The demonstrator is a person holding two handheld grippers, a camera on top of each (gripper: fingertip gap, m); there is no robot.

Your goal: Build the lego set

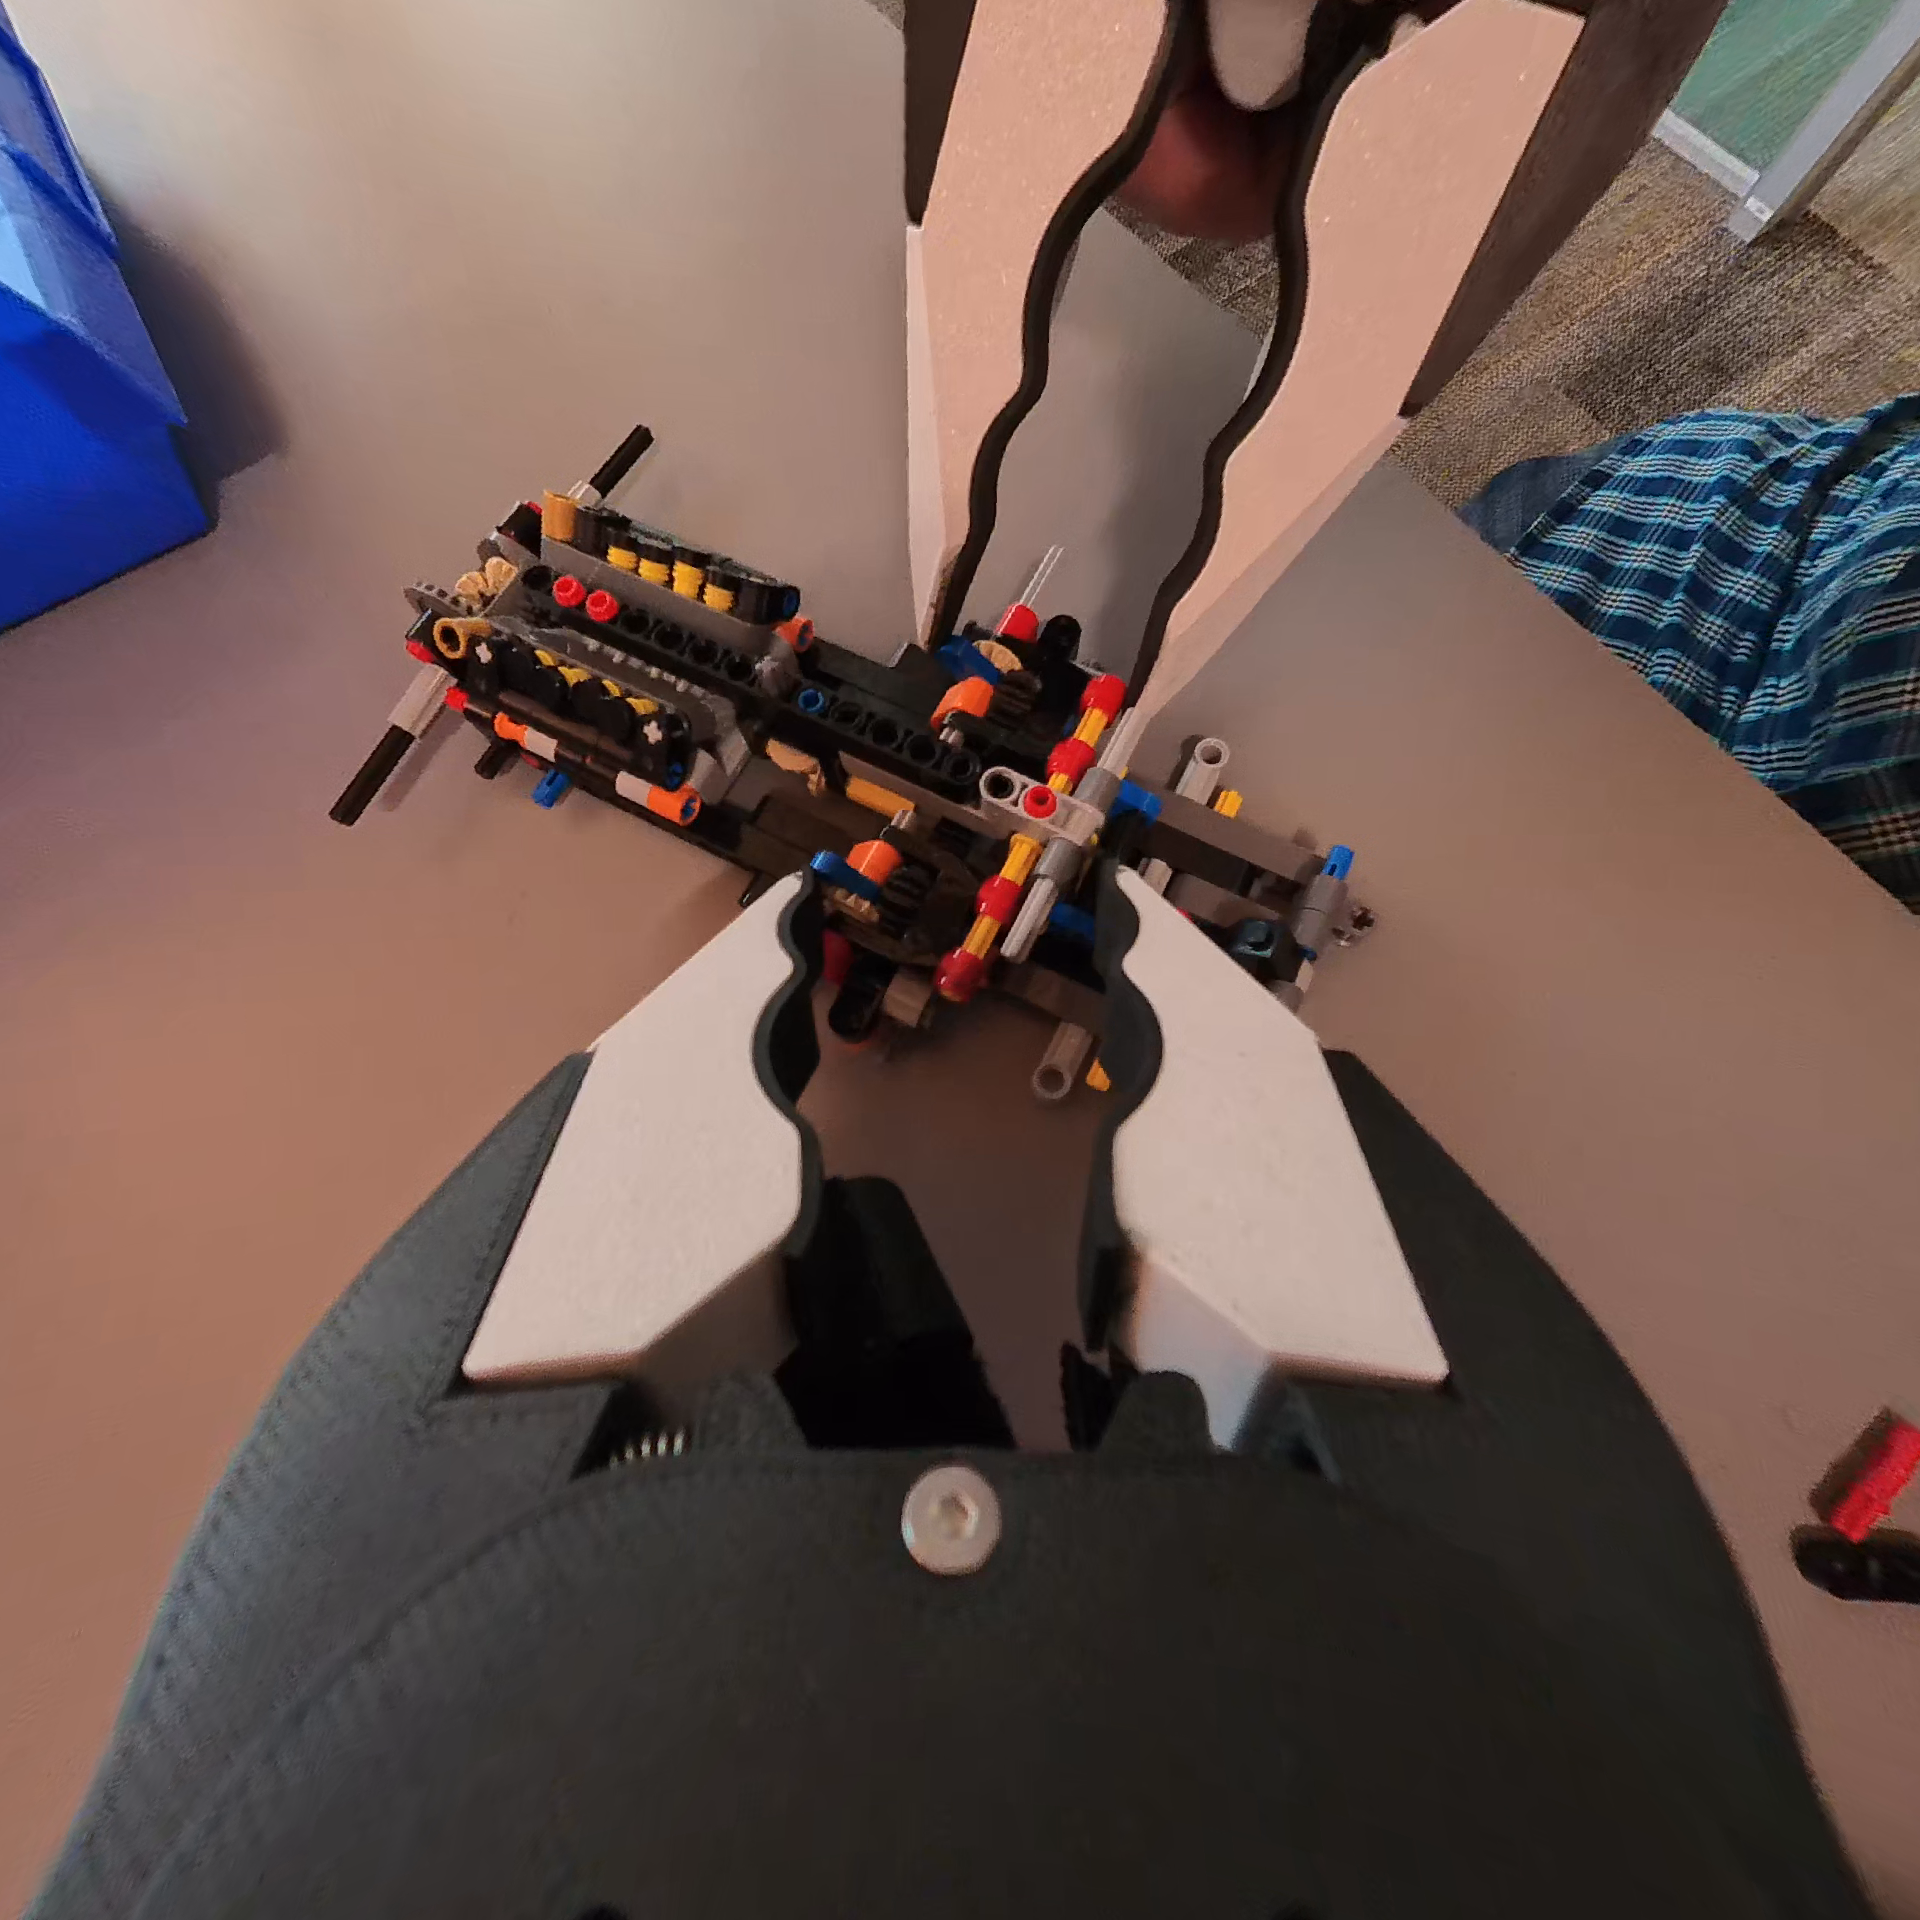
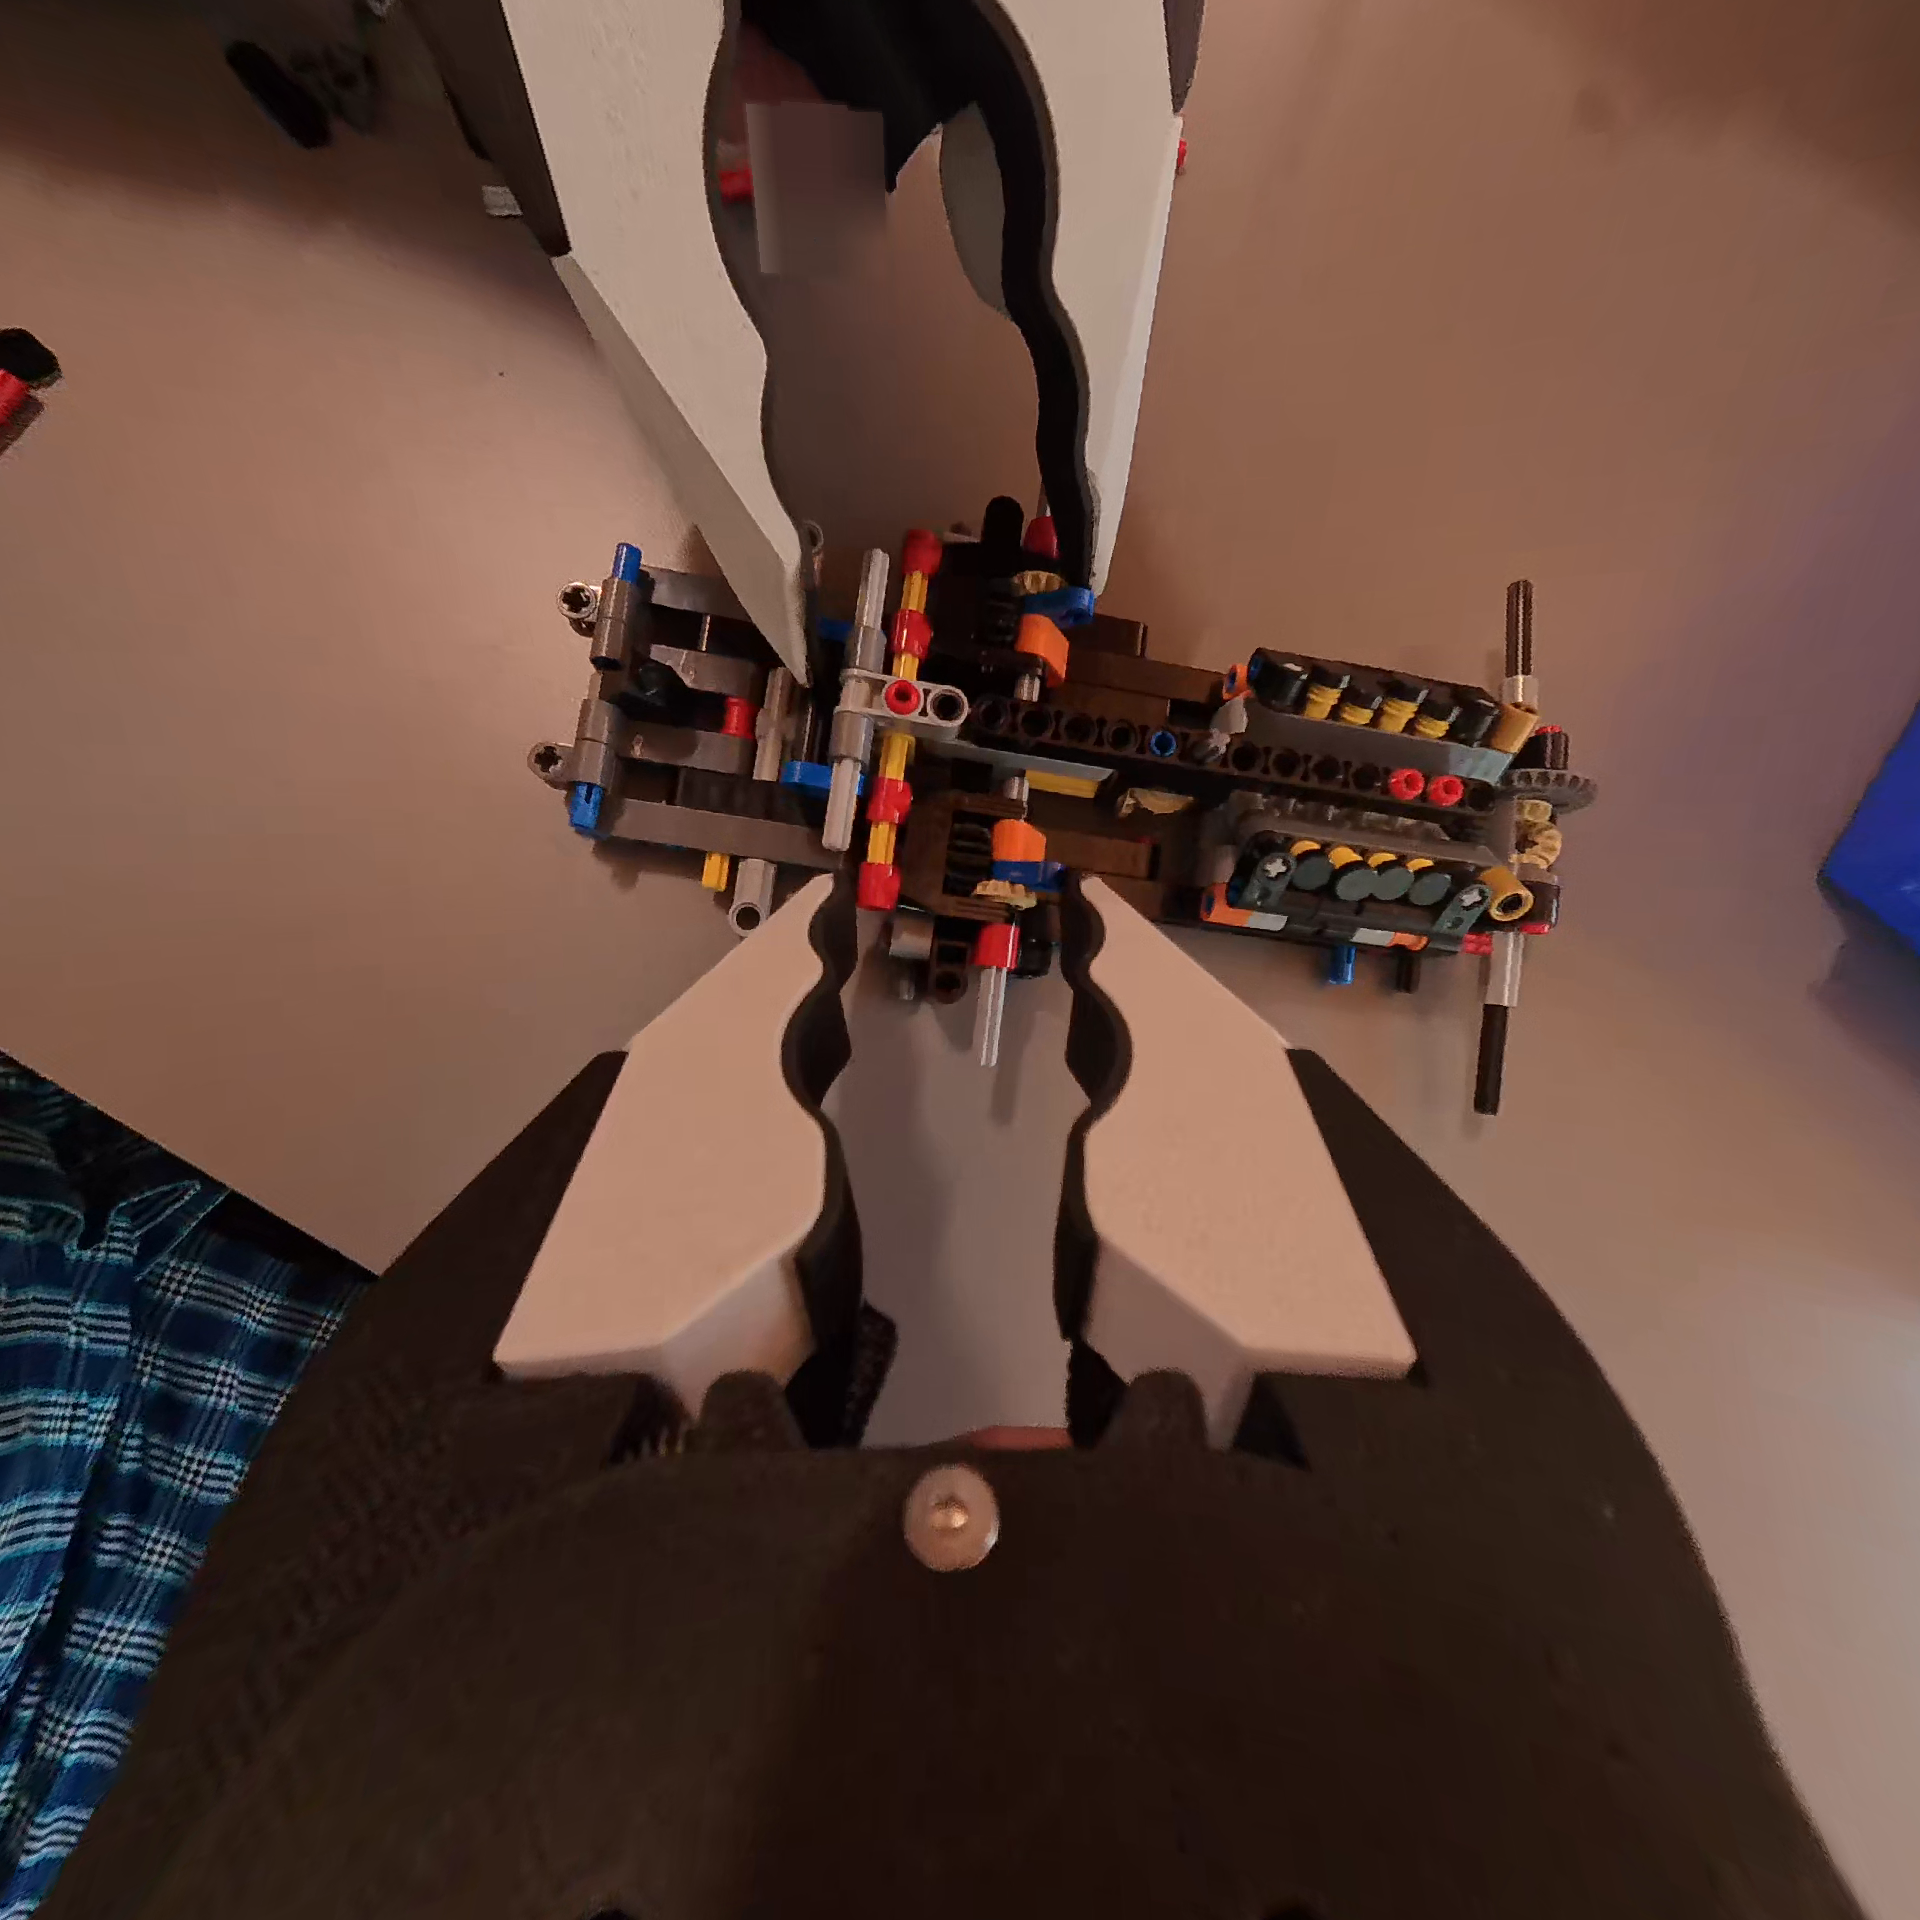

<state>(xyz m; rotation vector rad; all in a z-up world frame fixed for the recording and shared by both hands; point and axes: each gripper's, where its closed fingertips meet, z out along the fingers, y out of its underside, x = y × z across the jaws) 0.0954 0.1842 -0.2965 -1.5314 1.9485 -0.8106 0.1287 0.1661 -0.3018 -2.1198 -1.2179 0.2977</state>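
Note:
A long lego technic chassis (image 1: 894, 748) of black, grey, red, yellow and orange parts lies flat on the beige table; it also shows in the right wrist view (image 2: 1091, 748). My left gripper (image 1: 961, 904) is open, its fingers straddling the chassis's middle from one side. My right gripper (image 2: 956, 894) is open too, its tips flanking the brown gear block from the opposite side. Each gripper shows in the other's view: the right gripper (image 1: 1039, 665) and the left gripper (image 2: 945, 623). Whether any finger presses on the model is unclear.
A blue bin (image 1: 83, 416) stands past the chassis's engine end and shows again in the right wrist view (image 2: 1881, 831). Loose red and black pieces (image 1: 1860, 1507) lie apart on the table. A person in blue plaid (image 2: 125, 1403) is at the table edge. There is about 5 cm between the tips of the two grippers.

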